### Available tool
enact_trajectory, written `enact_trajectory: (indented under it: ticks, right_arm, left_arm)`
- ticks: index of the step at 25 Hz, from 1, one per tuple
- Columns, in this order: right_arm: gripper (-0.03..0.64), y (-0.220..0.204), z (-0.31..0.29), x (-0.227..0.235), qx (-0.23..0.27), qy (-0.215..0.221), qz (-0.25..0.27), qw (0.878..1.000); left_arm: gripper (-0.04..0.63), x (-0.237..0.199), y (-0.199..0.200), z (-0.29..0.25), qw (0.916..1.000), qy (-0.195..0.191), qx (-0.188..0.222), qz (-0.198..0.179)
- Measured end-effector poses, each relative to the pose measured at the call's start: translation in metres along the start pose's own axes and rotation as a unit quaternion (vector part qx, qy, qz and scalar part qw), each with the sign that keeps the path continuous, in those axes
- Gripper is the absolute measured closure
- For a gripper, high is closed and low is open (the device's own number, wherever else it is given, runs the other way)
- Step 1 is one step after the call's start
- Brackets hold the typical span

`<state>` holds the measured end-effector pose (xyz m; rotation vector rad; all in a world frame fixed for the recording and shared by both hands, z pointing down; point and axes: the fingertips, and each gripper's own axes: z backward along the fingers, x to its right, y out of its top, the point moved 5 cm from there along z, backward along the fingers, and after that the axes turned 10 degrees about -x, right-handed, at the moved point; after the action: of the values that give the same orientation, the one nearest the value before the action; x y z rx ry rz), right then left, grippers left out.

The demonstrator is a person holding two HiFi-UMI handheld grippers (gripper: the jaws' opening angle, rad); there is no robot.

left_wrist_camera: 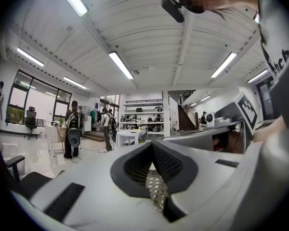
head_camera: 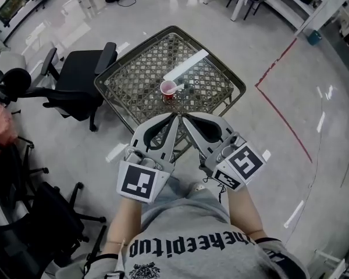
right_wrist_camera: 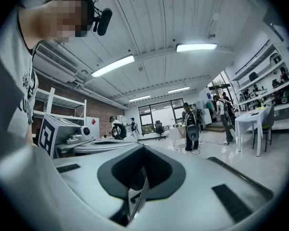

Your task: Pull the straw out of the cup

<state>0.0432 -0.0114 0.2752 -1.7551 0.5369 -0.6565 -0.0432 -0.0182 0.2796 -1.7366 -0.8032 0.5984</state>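
A small cup (head_camera: 168, 89) with a pink rim stands near the middle of a glass-topped lattice table (head_camera: 134, 77). I cannot make out a straw in it. Both grippers are held close to the body, short of the table's near edge and pointing roughly level. The left gripper (head_camera: 175, 116) is shut with nothing in it, its tips meeting in its own view (left_wrist_camera: 152, 146). The right gripper (head_camera: 184, 118) is beside it, also shut and empty (right_wrist_camera: 143, 150). The two tips nearly touch each other, well apart from the cup.
A white strip (head_camera: 186, 65) lies on the table beyond the cup. A black office chair (head_camera: 75, 83) stands left of the table, with more chairs (head_camera: 23, 214) at lower left. Red tape (head_camera: 279, 106) marks the floor at right. People (left_wrist_camera: 73, 129) stand far across the room.
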Motion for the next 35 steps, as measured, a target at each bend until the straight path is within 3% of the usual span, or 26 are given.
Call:
enact_trajectory:
  ticks: [20, 28, 35]
  right_arm:
    - [0.617, 0.000, -0.035, -0.005, -0.011, -0.095, -0.010, 0.995]
    - [0.617, 0.001, -0.022, 0.006, -0.015, -0.122, -0.017, 0.992]
    - [0.617, 0.007, -0.025, 0.022, -0.016, -0.120, -0.016, 0.993]
  left_arm:
    - [0.568, -0.048, -0.013, -0.001, 0.9966, -0.081, -0.002, -0.010]
    - [0.568, -0.046, -0.009, -0.009, 0.9953, -0.095, -0.006, -0.016]
    - [0.568, -0.050, -0.005, -0.016, 0.9964, -0.083, -0.006, -0.015]
